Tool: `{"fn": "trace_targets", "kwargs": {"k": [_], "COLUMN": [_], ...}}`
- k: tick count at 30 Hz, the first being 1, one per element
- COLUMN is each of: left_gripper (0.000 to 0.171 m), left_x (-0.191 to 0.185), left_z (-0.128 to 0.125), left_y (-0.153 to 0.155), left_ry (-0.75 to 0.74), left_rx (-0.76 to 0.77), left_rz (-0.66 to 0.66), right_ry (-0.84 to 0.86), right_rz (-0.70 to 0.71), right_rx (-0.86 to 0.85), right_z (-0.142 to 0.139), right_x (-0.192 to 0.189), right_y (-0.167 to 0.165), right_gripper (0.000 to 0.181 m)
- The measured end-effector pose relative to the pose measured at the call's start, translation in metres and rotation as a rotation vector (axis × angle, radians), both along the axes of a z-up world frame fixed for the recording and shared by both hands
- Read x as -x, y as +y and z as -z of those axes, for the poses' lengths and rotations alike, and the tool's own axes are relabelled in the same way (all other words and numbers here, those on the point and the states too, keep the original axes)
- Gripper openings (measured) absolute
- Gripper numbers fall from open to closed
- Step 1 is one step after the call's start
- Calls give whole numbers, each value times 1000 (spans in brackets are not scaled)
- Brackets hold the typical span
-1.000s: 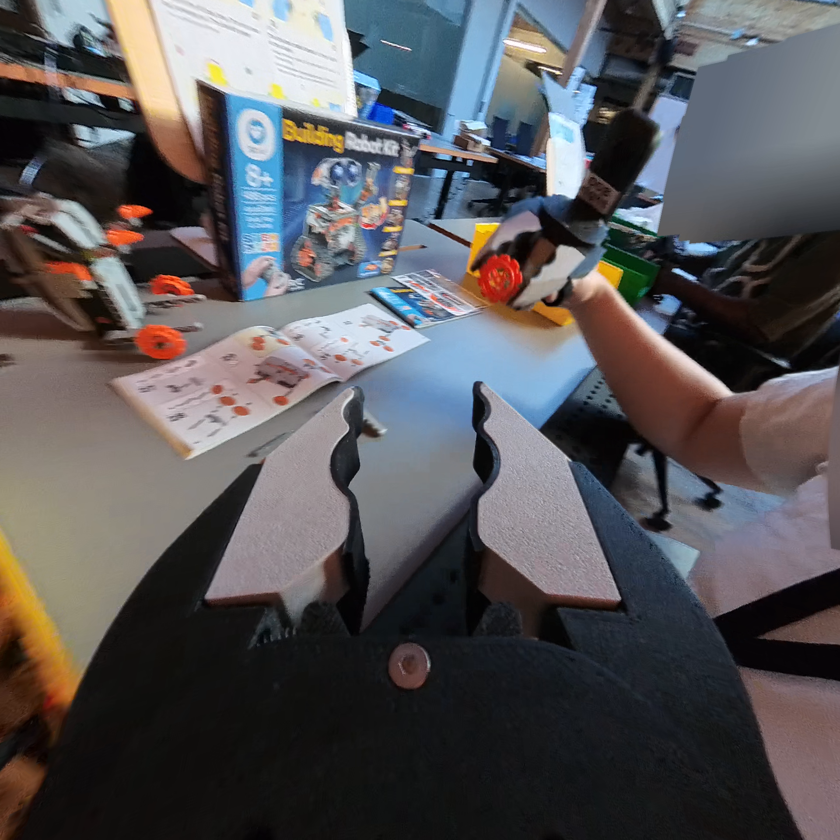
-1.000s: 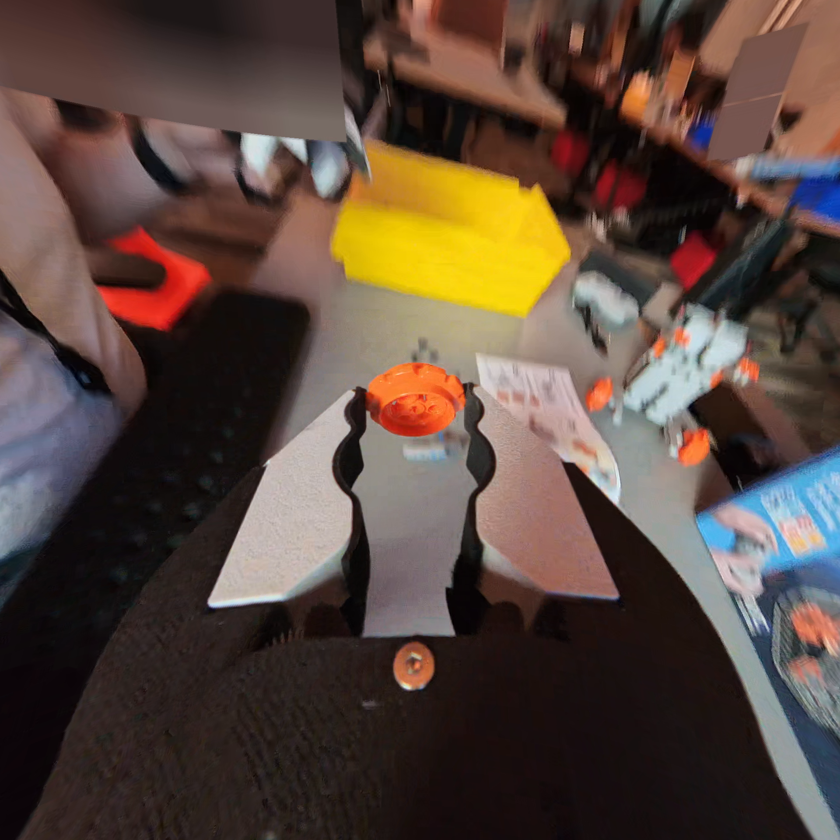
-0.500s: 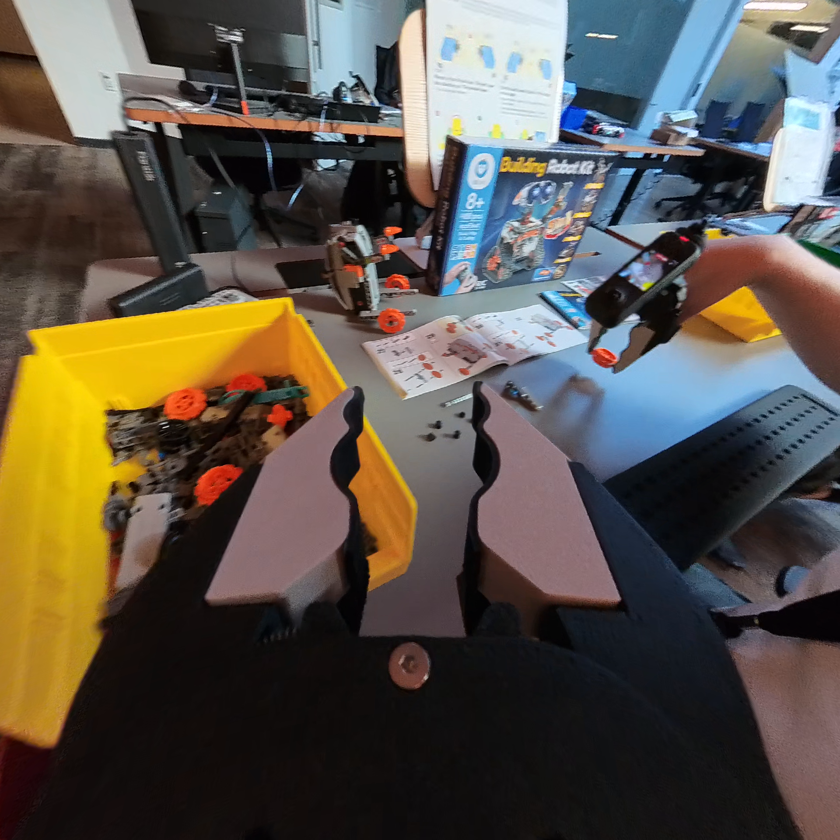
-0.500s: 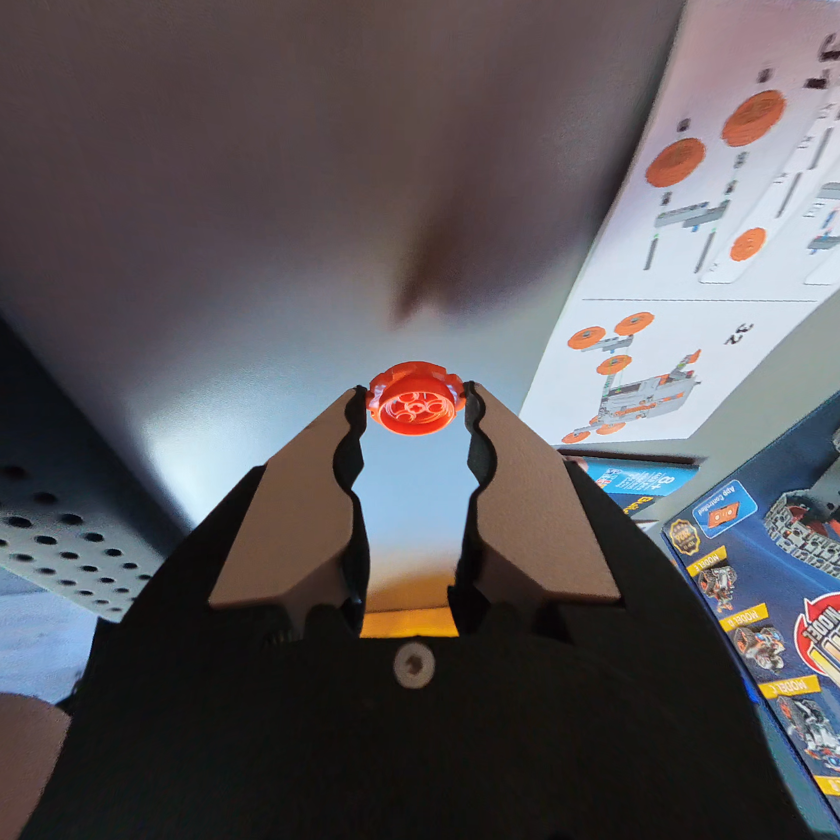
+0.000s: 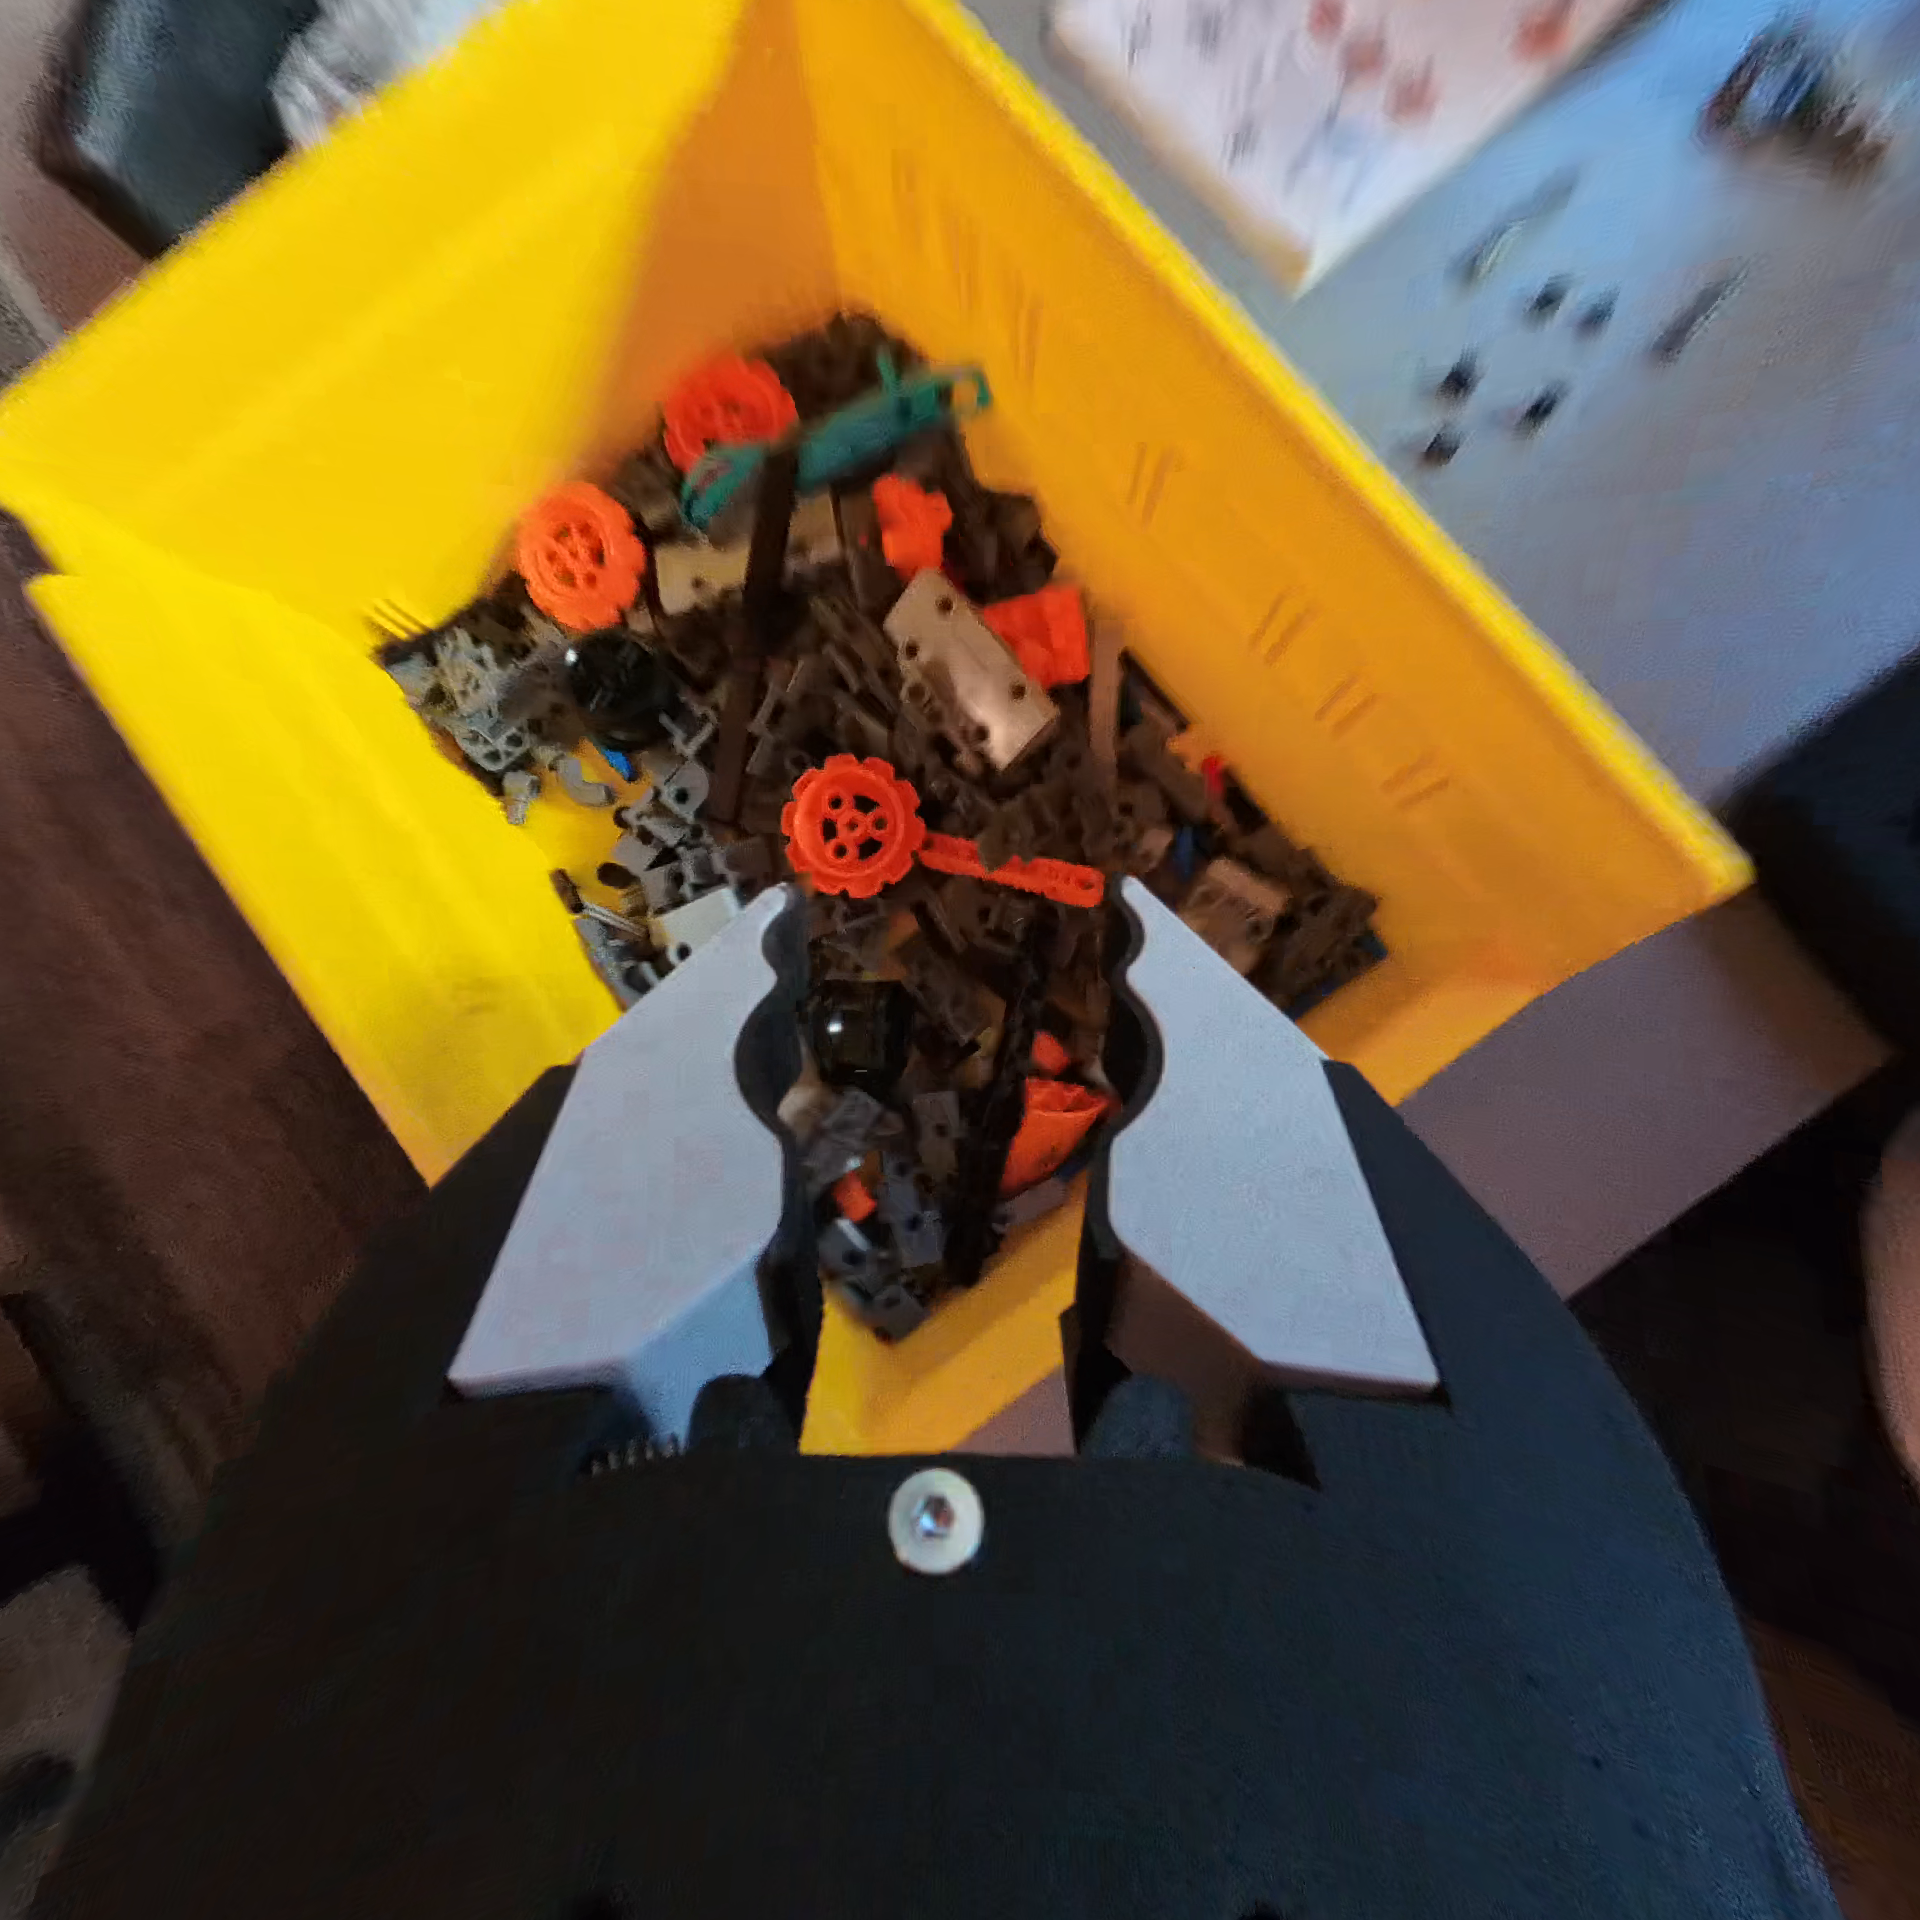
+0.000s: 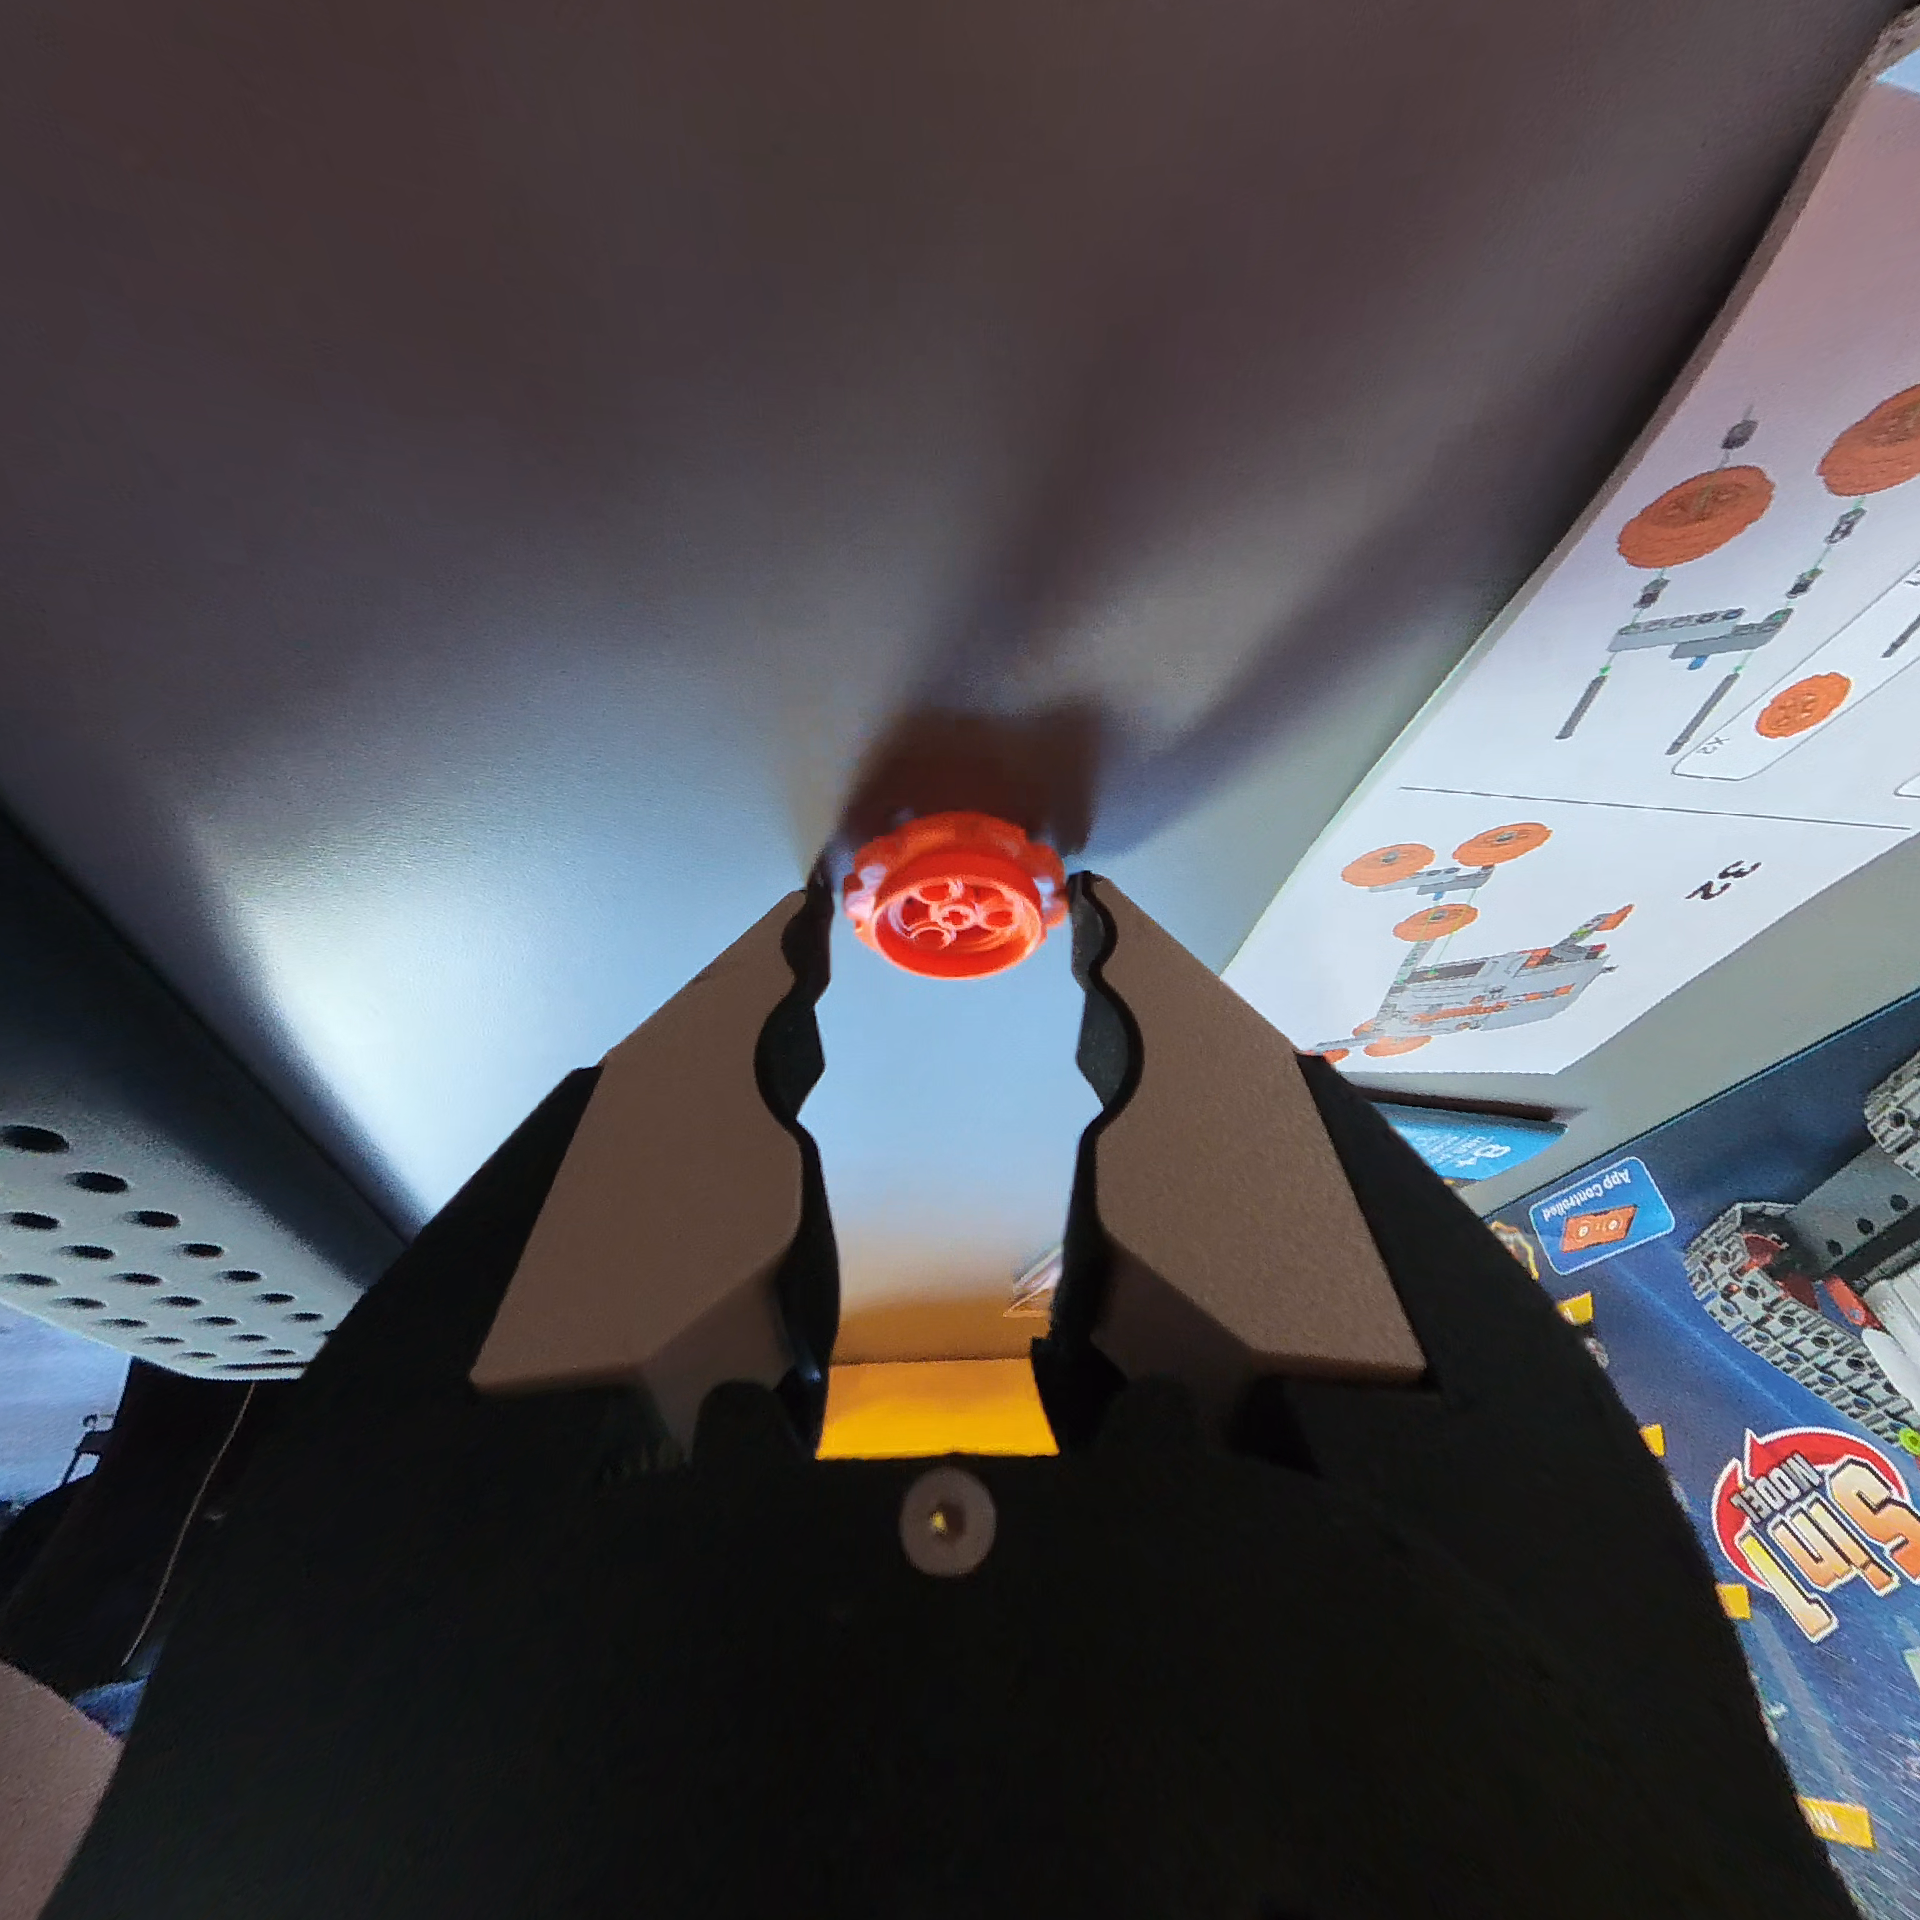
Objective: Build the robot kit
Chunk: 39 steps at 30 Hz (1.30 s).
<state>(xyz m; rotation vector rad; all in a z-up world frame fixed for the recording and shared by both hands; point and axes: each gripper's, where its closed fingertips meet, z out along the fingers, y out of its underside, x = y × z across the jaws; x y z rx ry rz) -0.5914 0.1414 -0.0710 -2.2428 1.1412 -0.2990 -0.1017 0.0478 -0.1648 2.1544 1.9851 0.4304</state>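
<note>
Orange plastic is sitting at the tips of the right gripper (image 6: 948,888), where a small toothed wheel (image 6: 951,914) is lying flat on the grey table (image 6: 623,468). Its fingers (image 6: 665,1143) are flanking the wheel with a thin gap showing on each side, so the jaws are appearing parted and no longer pinching it, though whether the pads are touching the rim is too close to call. Just right of the wheel, an open instruction booklet (image 6: 1558,831) is lying on the table, and nearer the camera beyond it a blue kit box (image 6: 1714,1403) is lying printed face up.

Over at the left gripper (image 5: 956,904), the fingers (image 5: 644,1174) are spread wide and holding nothing, hanging over a yellow bin (image 5: 1195,520) heaped with dark and grey building parts (image 5: 914,1060). An orange gear (image 5: 852,826) is lying on the heap just beyond the left fingertip, with two more orange wheels (image 5: 580,554) farther back in the bin. The view is blurred, and the booklet and scattered small pieces past the bin cannot be made out.

Risk, as judged here: the loose wheel could be nudged or dragged if a fingertip catches its teeth, and the left gripper could snag tangled parts in the bin.
</note>
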Motion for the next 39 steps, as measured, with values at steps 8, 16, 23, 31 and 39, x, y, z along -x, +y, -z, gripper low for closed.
{"fn": "trace_targets", "kwargs": {"k": [8, 16, 23, 31, 39], "left_gripper": [42, 36, 35, 34, 34], "left_x": [2, -3, 7, -138, -248], "left_z": [57, 76, 40, -108, -100], "left_y": [38, 45, 50, -65, -154], "left_ry": [233, 358, 245, -771, -964], "left_rx": [173, 182, 85, 64, 340], "left_rz": [137, 208, 58, 173, 462], "right_ry": [195, 496, 724, 1569, 1703], "right_rz": [54, 240, 314, 0, -290], "right_rx": [-156, -421, -600, -789, -661], "right_z": [-19, -57, -83, -184, -207], "right_x": [4, -21, -20, 154, 245], "right_y": [-3, -41, -47, -29, -64], "right_gripper": [53, 48, 42, 49, 59]}}
